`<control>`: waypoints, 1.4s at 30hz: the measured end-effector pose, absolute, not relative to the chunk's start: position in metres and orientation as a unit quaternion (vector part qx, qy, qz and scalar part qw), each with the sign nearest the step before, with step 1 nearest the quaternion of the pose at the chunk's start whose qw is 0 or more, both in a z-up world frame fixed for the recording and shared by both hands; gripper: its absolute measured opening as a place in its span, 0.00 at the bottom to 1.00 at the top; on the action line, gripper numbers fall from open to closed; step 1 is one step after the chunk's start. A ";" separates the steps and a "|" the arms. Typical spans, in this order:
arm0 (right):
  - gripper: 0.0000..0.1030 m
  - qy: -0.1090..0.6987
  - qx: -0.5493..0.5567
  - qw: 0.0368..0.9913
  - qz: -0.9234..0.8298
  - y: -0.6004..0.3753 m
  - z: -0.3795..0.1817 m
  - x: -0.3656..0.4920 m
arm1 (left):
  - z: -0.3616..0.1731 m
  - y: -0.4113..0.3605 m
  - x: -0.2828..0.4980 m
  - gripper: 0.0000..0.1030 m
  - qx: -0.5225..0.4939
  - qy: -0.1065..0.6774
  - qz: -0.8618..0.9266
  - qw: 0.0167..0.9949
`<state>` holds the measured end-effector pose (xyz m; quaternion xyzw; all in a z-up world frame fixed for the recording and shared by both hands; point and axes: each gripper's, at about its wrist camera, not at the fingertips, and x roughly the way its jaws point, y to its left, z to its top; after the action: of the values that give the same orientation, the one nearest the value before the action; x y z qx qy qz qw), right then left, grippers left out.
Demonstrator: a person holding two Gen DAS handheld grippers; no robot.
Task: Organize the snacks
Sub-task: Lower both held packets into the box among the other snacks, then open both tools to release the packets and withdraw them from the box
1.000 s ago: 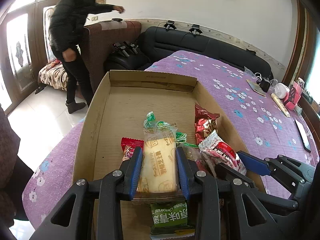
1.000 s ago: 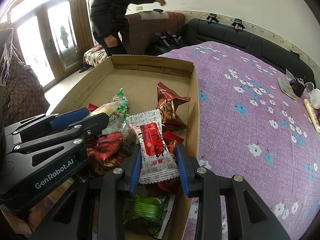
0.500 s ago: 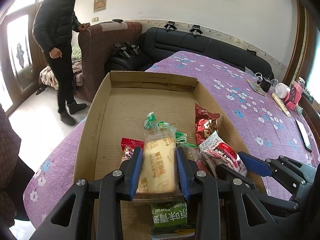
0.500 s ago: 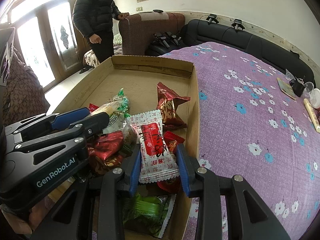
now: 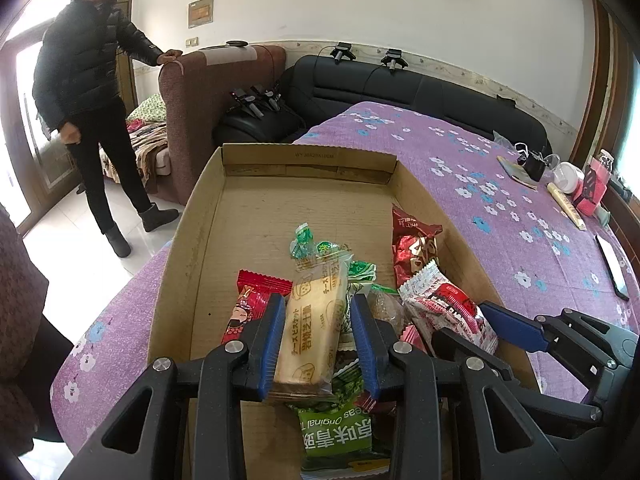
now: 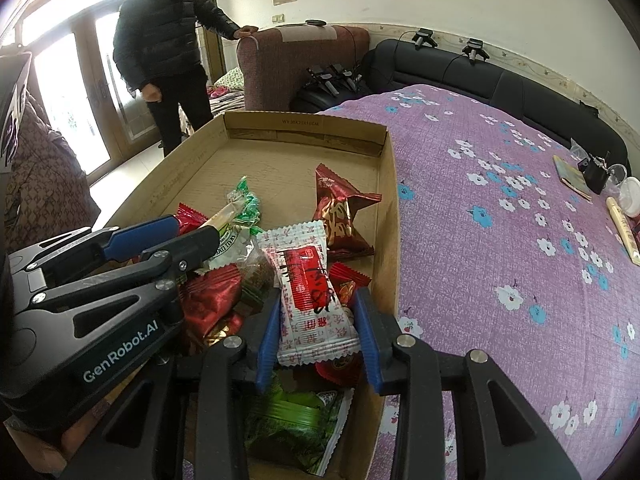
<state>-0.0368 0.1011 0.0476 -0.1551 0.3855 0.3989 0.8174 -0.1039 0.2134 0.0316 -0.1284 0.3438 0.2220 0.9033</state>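
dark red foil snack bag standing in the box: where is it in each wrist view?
Left wrist: the dark red foil bag stands right of centre, by the right wall of the cardboard box, beyond the white and red packet.
Right wrist: the bag is at centre, above the white and red packet, near the box's right wall.
Shared landmark: the printed far wall of the box.

A pale yellow biscuit pack (image 5: 312, 332) in clear wrap stands lengthwise between the left fingers (image 5: 269, 332), tilted up over the heap. A white-and-red sachet (image 6: 310, 292) lies lengthwise between the right fingers (image 6: 365, 332). Beyond both, a dark red foil bag (image 6: 340, 212) sits puffed; below the fingers lies a green pea packet (image 5: 336, 436). All rest in a shallow cardboard box (image 5: 192, 248).
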 end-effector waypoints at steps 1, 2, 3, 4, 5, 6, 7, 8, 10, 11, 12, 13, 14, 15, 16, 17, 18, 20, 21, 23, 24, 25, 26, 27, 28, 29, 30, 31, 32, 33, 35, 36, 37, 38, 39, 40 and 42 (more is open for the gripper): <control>0.35 0.385 -0.155 0.818 0.399 0.101 0.048 -0.037 | 0.031 0.213 -0.104 0.35 -0.128 0.343 0.222 0.903; 0.35 0.385 -0.155 0.818 0.398 0.101 0.048 -0.037 | 0.031 0.213 -0.104 0.35 -0.128 0.343 0.223 0.903; 0.35 0.385 -0.154 0.818 0.398 0.101 0.048 -0.037 | 0.031 0.213 -0.103 0.35 -0.126 0.344 0.223 0.903; 0.35 0.386 -0.155 0.818 0.398 0.102 0.048 -0.038 | 0.031 0.213 -0.103 0.35 -0.126 0.344 0.223 0.903; 0.35 0.385 -0.154 0.818 0.398 0.102 0.048 -0.038 | 0.031 0.212 -0.103 0.35 -0.125 0.344 0.224 0.903; 0.35 0.385 -0.154 0.818 0.398 0.101 0.048 -0.037 | 0.031 0.211 -0.103 0.35 -0.124 0.344 0.225 0.903; 0.35 0.385 -0.154 0.818 0.398 0.102 0.049 -0.038 | 0.031 0.211 -0.103 0.36 -0.122 0.344 0.225 0.903; 0.35 0.384 -0.154 0.819 0.398 0.102 0.049 -0.038 | 0.031 0.211 -0.102 0.39 -0.121 0.344 0.226 0.903; 0.35 0.384 -0.154 0.819 0.397 0.102 0.049 -0.039 | 0.032 0.212 -0.104 0.42 -0.120 0.342 0.228 0.904; 0.35 0.384 -0.154 0.819 0.397 0.102 0.049 -0.039 | 0.032 0.211 -0.104 0.43 -0.119 0.341 0.229 0.904; 0.35 0.383 -0.154 0.820 0.397 0.102 0.049 -0.040 | 0.032 0.211 -0.104 0.43 -0.118 0.340 0.230 0.904; 0.35 0.383 -0.154 0.820 0.396 0.102 0.049 -0.040 | 0.032 0.212 -0.104 0.43 -0.117 0.340 0.230 0.904; 0.35 0.383 -0.154 0.820 0.396 0.102 0.049 -0.041 | 0.032 0.211 -0.105 0.44 -0.117 0.340 0.231 0.904; 0.35 0.383 -0.154 0.820 0.396 0.102 0.049 -0.041 | 0.032 0.211 -0.105 0.45 -0.116 0.339 0.231 0.904; 0.35 0.383 -0.154 0.820 0.396 0.102 0.049 -0.041 | 0.033 0.211 -0.105 0.45 -0.116 0.339 0.232 0.904; 0.35 0.383 -0.154 0.820 0.396 0.102 0.049 -0.041 | 0.033 0.211 -0.106 0.47 -0.115 0.338 0.233 0.905; 0.35 0.383 -0.154 0.820 0.396 0.102 0.049 -0.041 | 0.033 0.211 -0.107 0.48 -0.115 0.338 0.234 0.905; 0.35 0.383 -0.154 0.820 0.397 0.102 0.049 -0.041 | 0.033 0.210 -0.107 0.50 -0.113 0.336 0.235 0.905; 0.35 0.383 -0.154 0.820 0.397 0.102 0.050 -0.041 | 0.034 0.210 -0.108 0.52 -0.112 0.336 0.236 0.905; 0.36 0.383 -0.154 0.820 0.397 0.101 0.050 -0.042 | 0.034 0.209 -0.108 0.53 -0.111 0.335 0.238 0.905; 0.36 0.383 -0.154 0.820 0.397 0.102 0.050 -0.042 | 0.034 0.208 -0.108 0.54 -0.110 0.334 0.239 0.905; 0.37 0.383 -0.154 0.820 0.397 0.102 0.050 -0.042 | 0.034 0.208 -0.109 0.54 -0.109 0.334 0.240 0.905; 0.37 0.383 -0.154 0.819 0.398 0.102 0.050 -0.042 | 0.035 0.208 -0.109 0.55 -0.109 0.333 0.241 0.905; 0.37 0.382 -0.154 0.820 0.397 0.102 0.050 -0.042 | 0.035 0.208 -0.110 0.55 -0.109 0.333 0.241 0.905; 0.38 0.381 -0.154 0.821 0.397 0.101 0.051 -0.043 | 0.035 0.208 -0.111 0.56 -0.108 0.332 0.242 0.905; 0.38 0.380 -0.155 0.821 0.397 0.101 0.051 -0.044 | 0.036 0.208 -0.111 0.56 -0.108 0.331 0.244 0.905; 0.39 0.378 -0.155 0.822 0.397 0.100 0.052 -0.045 | 0.036 0.207 -0.111 0.57 -0.108 0.330 0.244 0.905; 0.39 0.376 -0.155 0.823 0.397 0.099 0.053 -0.046 | 0.036 0.207 -0.112 0.57 -0.107 0.329 0.245 0.906; 0.39 0.374 -0.156 0.824 0.397 0.099 0.054 -0.047 | 0.036 0.207 -0.113 0.57 -0.107 0.328 0.246 0.906; 0.40 0.371 -0.157 0.825 0.397 0.098 0.055 -0.048 | 0.037 0.206 -0.113 0.57 -0.107 0.327 0.246 0.906; 0.42 0.368 -0.158 0.826 0.397 0.096 0.056 -0.049 | 0.038 0.206 -0.114 0.57 -0.106 0.326 0.246 0.907; 0.43 0.365 -0.158 0.827 0.396 0.095 0.057 -0.050 | 0.038 0.205 -0.114 0.58 -0.106 0.325 0.246 0.907; 0.44 0.365 -0.158 0.828 0.396 0.094 0.058 -0.050 | 0.038 0.205 -0.115 0.58 -0.106 0.325 0.246 0.907; 0.44 0.364 -0.157 0.828 0.396 0.093 0.059 -0.051 | 0.039 0.204 -0.115 0.58 -0.106 0.324 0.246 0.907; 0.44 0.363 -0.157 0.829 0.396 0.091 0.059 -0.052 | 0.039 0.203 -0.115 0.59 -0.105 0.324 0.246 0.908; 0.44 0.362 -0.156 0.830 0.395 0.090 0.060 -0.052 | 0.040 0.201 -0.115 0.59 -0.104 0.323 0.246 0.908; 0.45 0.361 -0.154 0.831 0.395 0.087 0.061 -0.052 | 0.042 0.199 -0.116 0.61 -0.101 0.320 0.247 0.909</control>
<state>-0.0524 0.0874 0.0608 -0.1542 0.3609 0.3952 0.8305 -0.1157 0.1989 0.0416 -0.1006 0.3205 0.2471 0.9089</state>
